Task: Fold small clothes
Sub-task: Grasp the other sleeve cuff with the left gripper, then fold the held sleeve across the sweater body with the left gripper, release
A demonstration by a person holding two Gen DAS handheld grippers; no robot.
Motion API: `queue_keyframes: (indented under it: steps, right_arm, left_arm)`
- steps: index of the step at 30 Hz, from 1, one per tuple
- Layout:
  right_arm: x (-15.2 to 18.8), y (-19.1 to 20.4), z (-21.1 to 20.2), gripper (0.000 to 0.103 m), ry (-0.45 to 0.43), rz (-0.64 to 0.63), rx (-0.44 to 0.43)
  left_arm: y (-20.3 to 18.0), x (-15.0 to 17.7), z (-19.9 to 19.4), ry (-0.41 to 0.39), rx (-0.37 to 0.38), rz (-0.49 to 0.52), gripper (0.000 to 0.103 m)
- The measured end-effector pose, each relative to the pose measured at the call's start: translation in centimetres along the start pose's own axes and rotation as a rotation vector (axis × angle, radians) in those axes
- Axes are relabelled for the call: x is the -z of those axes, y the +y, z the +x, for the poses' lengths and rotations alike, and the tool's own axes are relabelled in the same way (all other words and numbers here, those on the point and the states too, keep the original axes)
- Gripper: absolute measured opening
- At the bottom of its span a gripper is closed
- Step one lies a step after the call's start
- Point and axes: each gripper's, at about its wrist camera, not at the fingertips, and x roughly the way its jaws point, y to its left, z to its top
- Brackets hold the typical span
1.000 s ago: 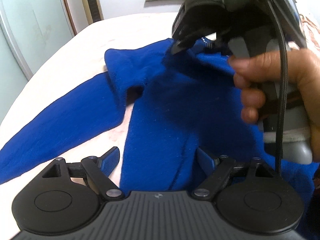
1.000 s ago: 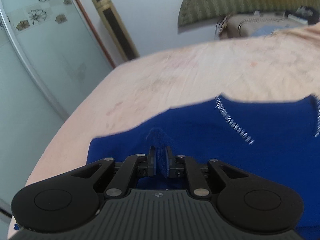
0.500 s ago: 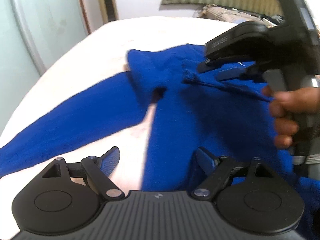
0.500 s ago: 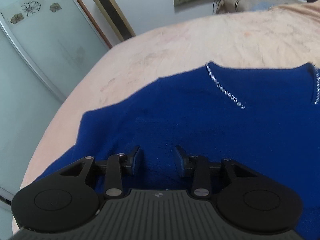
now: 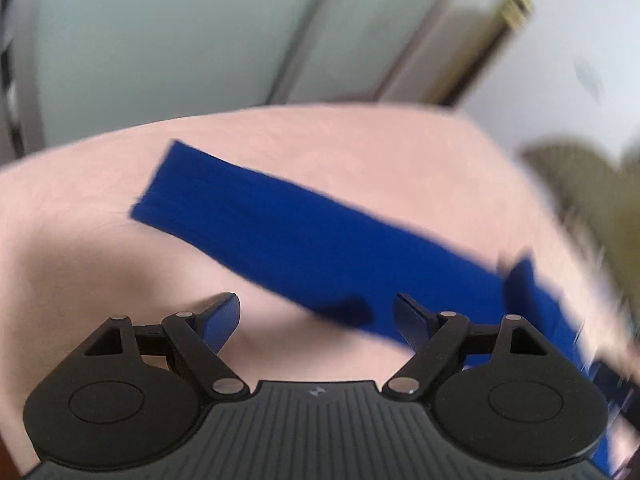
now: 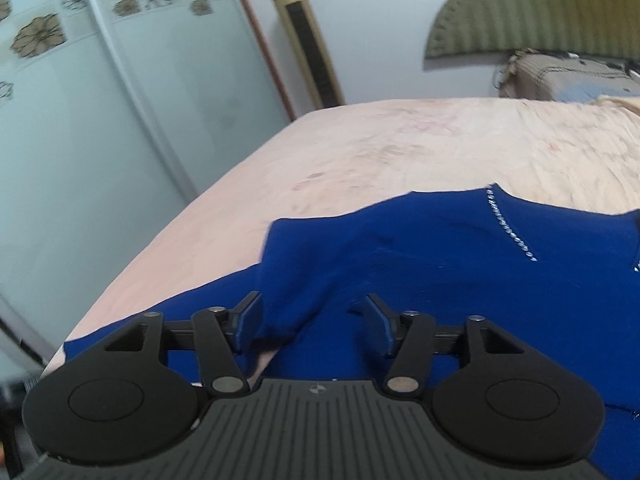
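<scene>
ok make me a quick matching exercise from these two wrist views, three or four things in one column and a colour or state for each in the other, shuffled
Things:
1. knitted sweater
2. bed sheet
3. tall tower fan
4. left gripper

Colour or state:
A. gold with a dark panel, standing upright by the wall
B. pale pink, spread under the garment
C. deep blue, with a line of small shiny stones
D. jaws wide apart, nothing between them

Pairs: 1-C, 2-B, 3-A, 4-D

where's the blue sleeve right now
In the left wrist view the blue sleeve lies flat on the pink bedspread, stretched diagonally just beyond the open left claw, cuff toward the upper left.
</scene>
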Motion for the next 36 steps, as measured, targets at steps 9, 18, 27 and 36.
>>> queue_keyframes:
  steps: [9,18,27,36]
  right_arm:
    - [0.3,1.1,-1.6,0.069,-0.023,-0.057,0.034]
    - [0.9,0.3,-2.3,0.072,-0.023,-0.051,0.040]
    - [1.5,-1.8,-3.1,0.074,-0.016,-0.043,0.070]
    - [2.6,-6.2,-4.7,0.077,-0.017,0.054,0.161]
  left_arm:
    - [5.9,-3.0,1.5,-0.105,0.126,-0.384,0.083]
    - [6.5,-4.1,3.5,-0.060,0.070,-0.463,0.006]
    - [2.4,-7.5,1.8,-0.175,-0.037,-0.187,0.005]
    - [-5.6,-13.2,1.0,-0.530,-0.268,0.135,0.005]
